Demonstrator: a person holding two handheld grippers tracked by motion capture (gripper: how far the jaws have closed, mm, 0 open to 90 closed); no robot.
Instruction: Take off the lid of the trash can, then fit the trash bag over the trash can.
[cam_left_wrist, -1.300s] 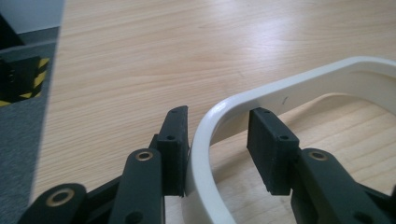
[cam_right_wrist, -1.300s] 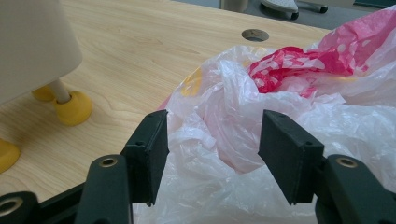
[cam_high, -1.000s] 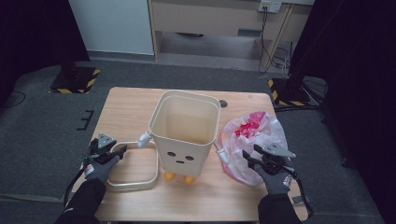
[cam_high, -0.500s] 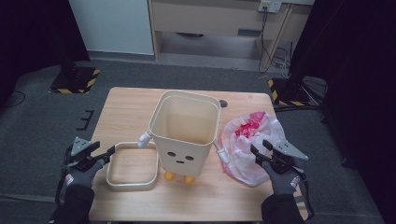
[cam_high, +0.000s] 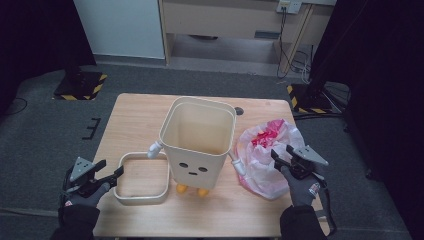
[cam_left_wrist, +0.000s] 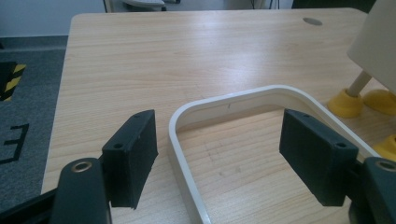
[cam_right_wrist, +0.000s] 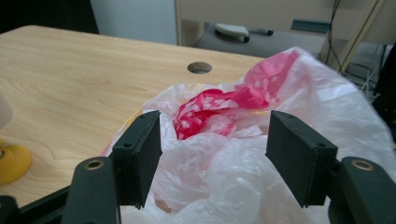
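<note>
Cream plastic rectangular ring (cam_high: 141, 180) released; left claw (cam_high: 111, 173) just opened, backed off. Right claw (cam_high: 280, 156) open, widening at pink-white plastic bag (cam_high: 265, 150): bag next.

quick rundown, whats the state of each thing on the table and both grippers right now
bin: upright on its yellow feet, open top, nothing seen inside
ring frame: flat on the table, left of the bin, not held
plastic bag: crumpled, lying right of the bin, red-and-white part at its top
left gripper: jaws open, just been opening, astride the ring frame's rim without touching
right gripper: jaws open, just been opening, bag between them, not pinched
</note>
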